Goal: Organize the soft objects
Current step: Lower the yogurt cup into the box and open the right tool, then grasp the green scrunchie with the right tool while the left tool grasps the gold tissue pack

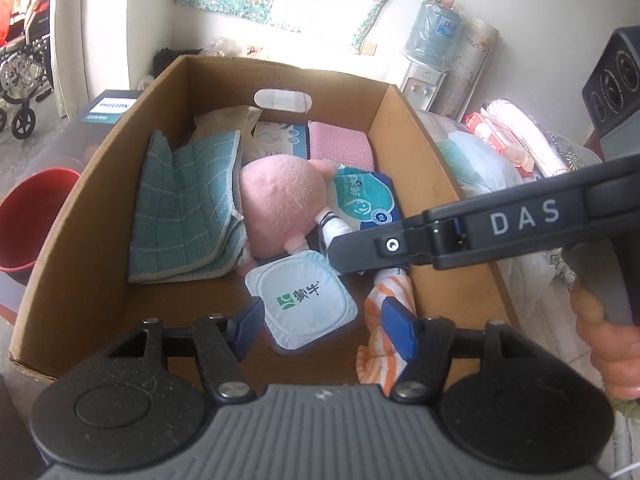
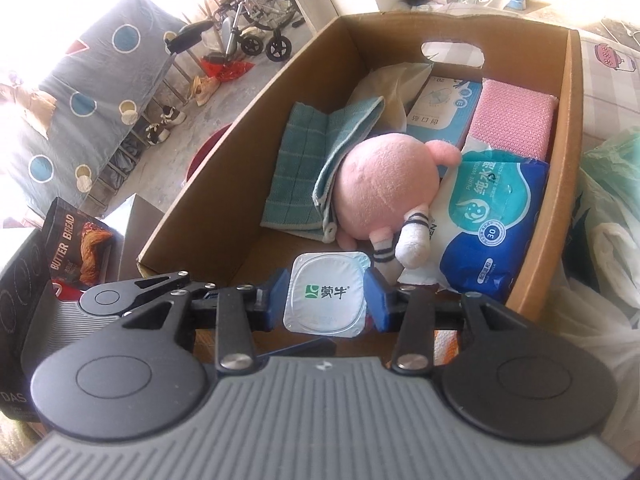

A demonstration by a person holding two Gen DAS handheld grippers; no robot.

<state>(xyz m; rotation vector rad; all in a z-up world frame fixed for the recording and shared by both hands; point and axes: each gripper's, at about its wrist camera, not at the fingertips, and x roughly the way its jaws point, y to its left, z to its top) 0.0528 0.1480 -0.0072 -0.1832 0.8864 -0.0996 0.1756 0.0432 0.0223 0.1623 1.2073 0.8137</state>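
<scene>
A white foil-lidded yogurt cup [image 2: 326,298] sits tilted at the near end of the cardboard box [image 2: 208,200]. My right gripper [image 2: 328,300] is shut on it, a blue pad against each side. In the left wrist view the same cup [image 1: 300,304] lies between the wide-apart pads of my open left gripper [image 1: 322,330], with a gap at its right pad. One black finger [image 1: 360,248] of the right gripper reaches in from the right. Further in lie a pink plush toy [image 1: 280,204], a teal cloth [image 1: 184,208], a wet-wipes pack [image 1: 364,196] and an orange-striped cloth [image 1: 390,292].
A pink pad [image 2: 512,120] and a mask box [image 2: 444,112] fill the box's far end. A red bucket [image 1: 36,216] stands left of the box. Plastic bags and packets [image 1: 480,160] pile up on its right. A bread carton [image 2: 76,248] sits near left.
</scene>
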